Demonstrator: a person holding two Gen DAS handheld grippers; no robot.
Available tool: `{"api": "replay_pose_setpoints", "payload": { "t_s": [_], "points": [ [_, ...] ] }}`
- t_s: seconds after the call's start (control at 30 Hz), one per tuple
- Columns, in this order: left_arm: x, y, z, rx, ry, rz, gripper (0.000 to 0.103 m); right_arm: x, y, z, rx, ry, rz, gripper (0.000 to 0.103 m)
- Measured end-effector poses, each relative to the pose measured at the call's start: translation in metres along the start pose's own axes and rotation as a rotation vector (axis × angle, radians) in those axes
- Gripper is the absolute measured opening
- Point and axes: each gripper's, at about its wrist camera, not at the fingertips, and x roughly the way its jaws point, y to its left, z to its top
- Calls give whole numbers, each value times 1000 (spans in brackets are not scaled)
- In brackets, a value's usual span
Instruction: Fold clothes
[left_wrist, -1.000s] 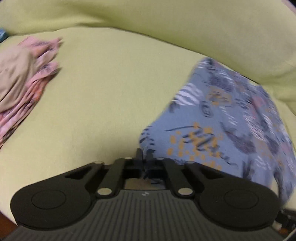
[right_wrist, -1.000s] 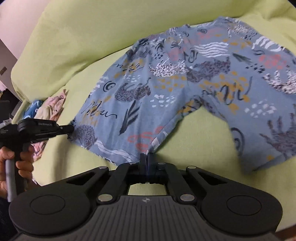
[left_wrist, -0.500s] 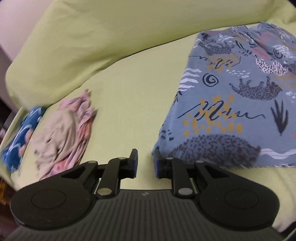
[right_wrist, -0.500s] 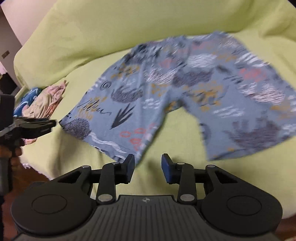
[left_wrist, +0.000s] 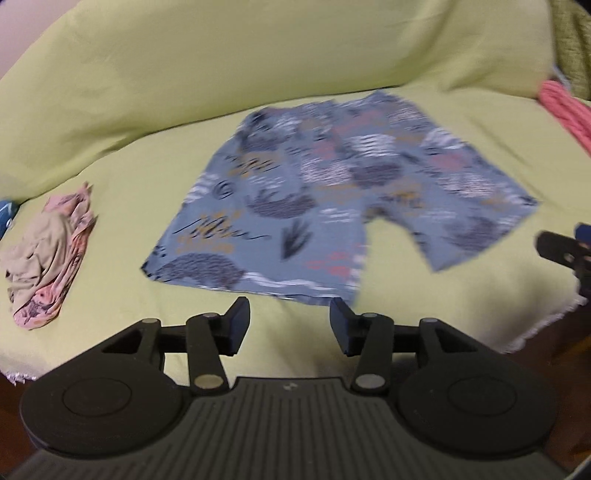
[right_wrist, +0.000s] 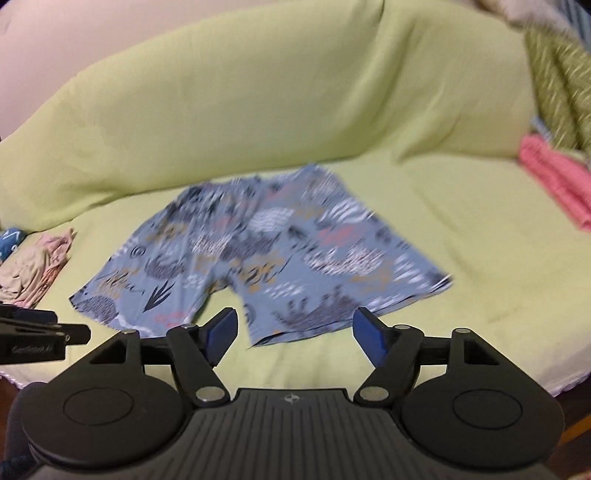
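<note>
The patterned blue shorts (left_wrist: 332, 192) lie spread flat on the green sofa seat (left_wrist: 147, 177), legs toward six o'clock, light and limp, likely best pinched at hem corners or waistband, while the left tool (left_wrist: 289, 325) and right tool (right_wrist: 295, 332) gape apart, empty.

Blue patterned cloth shorts (left_wrist: 332, 199): soft, matt knit. Yellow-green fabric sofa cover (left_wrist: 258, 66): matt, smooth weave, frayed white hem at 4 o'clock. Black plastic left gripper (left_wrist: 288, 325): matt, ribbed body, shiny metal pivot pins. Crumpled pink-beige cloth (left_wrist: 48, 258) at 9 o'clock: thin, matt.
</note>
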Motion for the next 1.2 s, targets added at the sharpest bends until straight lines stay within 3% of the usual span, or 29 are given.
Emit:
{"api": "replay_pose_setpoints", "payload": {
  "t_s": [0.13,0.37,1.2],
  "points": [
    [-28,-14,-6,7,-33,-16,54,-25,-6,-4,6,-31,-17,82],
    [-52,-15,-17,-11,-57,-6,58,-49,-1,-13,-12,-45,-5,86],
    [-72,-1,-38,-45,-90,-40,63,-71,11,-23,-30,-63,-4,91]
  ]
}}
